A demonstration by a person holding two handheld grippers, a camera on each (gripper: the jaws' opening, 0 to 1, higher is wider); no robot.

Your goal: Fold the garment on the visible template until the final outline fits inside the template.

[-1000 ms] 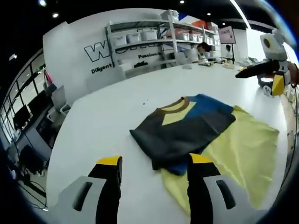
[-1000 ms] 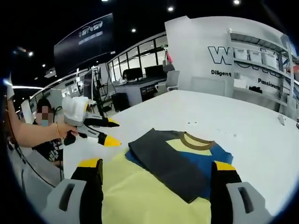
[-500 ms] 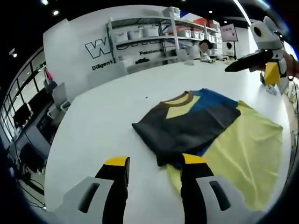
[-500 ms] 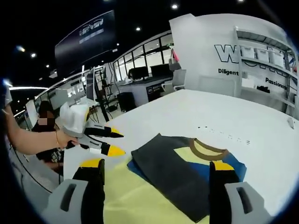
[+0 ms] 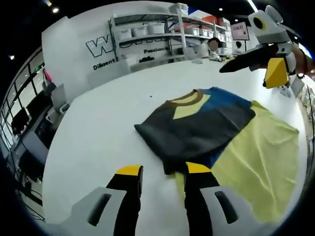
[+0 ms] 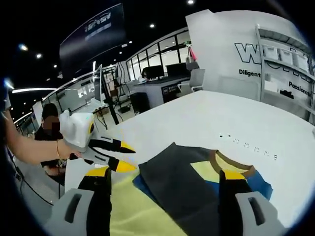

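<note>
Mostly done, by the look: left gripper [image 5: 157, 173] hovers open at lower centre, the folded garment [image 5: 197, 125] mid-frame half on the yellow template [image 5: 256, 157]; right gripper [image 6: 165, 177] open, empty. Shifting it inside remains.

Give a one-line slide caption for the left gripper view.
Left tool open above the white table, near the partly folded shirt; right tool hovering beyond it.

Folded garment on the white table [image 5: 98, 132]

The grey, blue and yellow folded garment [image 5: 197, 125] lies partly on the pale yellow template sheet [image 5: 256, 157]; the left gripper [image 5: 160, 172], jaws apart, hangs near the garment's near edge; the right gripper [image 5: 256, 54] hovers beyond it.
</note>
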